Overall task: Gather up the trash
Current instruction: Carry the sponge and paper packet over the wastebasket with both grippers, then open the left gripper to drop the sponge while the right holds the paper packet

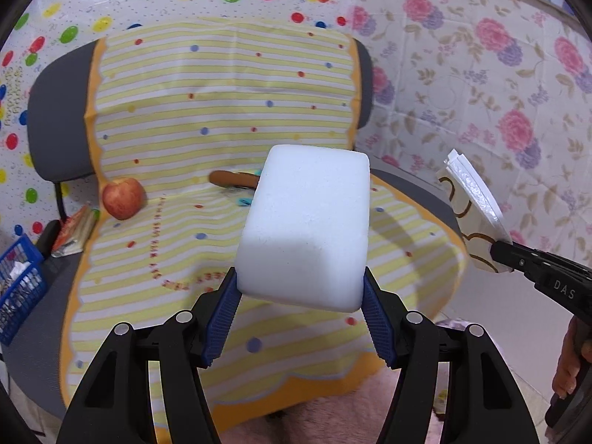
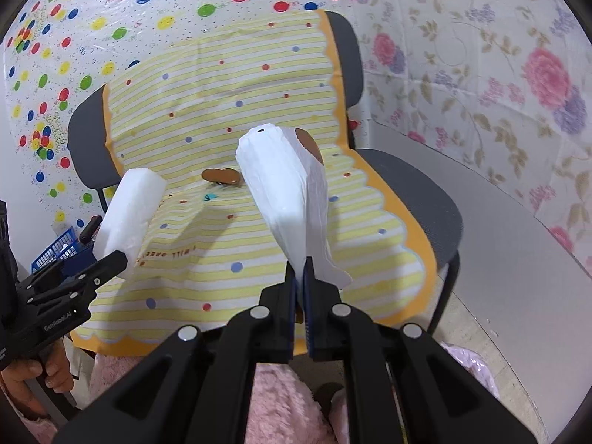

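My left gripper [image 1: 300, 288] is shut on a white foam block [image 1: 307, 225] and holds it above the chair seat; the block also shows in the right wrist view [image 2: 129, 211]. My right gripper [image 2: 299, 277] is shut on a flattened white paper cup with a lid [image 2: 288, 181], held above the seat; it also shows in the left wrist view [image 1: 473, 214]. A brown sausage-like piece [image 1: 233, 178] lies at the back of the seat, partly hidden by the foam block, and shows in the right wrist view [image 2: 222, 176].
A grey chair [image 1: 59, 118] is draped with a yellow striped cloth [image 1: 222, 111]. A red apple [image 1: 123, 198] lies at the seat's left. A blue basket [image 1: 18, 288] and a wrapper packet [image 1: 74, 233] are left of the chair. Patterned sheets cover the walls.
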Available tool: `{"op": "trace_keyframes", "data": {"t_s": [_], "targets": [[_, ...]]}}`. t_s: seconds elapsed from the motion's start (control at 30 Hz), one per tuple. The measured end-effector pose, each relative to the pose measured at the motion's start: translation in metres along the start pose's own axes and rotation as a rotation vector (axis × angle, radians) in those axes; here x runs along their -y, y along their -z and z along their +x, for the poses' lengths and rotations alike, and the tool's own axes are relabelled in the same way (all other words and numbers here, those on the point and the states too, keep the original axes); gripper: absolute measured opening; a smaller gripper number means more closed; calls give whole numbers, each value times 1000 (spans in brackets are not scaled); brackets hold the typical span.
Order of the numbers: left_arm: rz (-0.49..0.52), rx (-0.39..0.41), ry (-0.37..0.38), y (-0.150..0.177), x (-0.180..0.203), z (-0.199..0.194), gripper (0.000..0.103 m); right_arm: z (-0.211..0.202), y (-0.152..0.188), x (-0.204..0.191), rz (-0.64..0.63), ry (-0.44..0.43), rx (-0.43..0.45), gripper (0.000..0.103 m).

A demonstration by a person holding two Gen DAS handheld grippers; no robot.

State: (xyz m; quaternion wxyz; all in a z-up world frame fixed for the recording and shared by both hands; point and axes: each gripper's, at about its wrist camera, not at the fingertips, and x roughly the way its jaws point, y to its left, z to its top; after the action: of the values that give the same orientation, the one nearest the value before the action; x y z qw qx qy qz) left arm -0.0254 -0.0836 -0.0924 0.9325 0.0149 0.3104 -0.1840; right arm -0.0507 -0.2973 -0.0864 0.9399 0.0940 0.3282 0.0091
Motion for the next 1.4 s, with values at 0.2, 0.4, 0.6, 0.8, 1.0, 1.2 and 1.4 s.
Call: {"op": "trace_keyframes", "data": {"t_s": [0.2,0.4,0.6,0.8,1.0,1.2,1.4], "targets": [[73,17,123,7,48,0,63,-30,15,23,35,66,25,5],[135,-23,261,21,104,19,63,-64,38,57,92,193,32,5],[228,-49,357,40,156,28,64,-90,72,92,169,317,9,6],[284,-97,424,55,184,36,64,-95,102,116,254,355,-36,6],[288,-171,465,55,198,54,64,-89,112,128,303,342,-68,6],[319,-203,492,55,215,65,70,-85,118,143,348,335,-85,6],[326,-205,491,52,218,65,83,-80,124,156,377,332,-101,7]]}}
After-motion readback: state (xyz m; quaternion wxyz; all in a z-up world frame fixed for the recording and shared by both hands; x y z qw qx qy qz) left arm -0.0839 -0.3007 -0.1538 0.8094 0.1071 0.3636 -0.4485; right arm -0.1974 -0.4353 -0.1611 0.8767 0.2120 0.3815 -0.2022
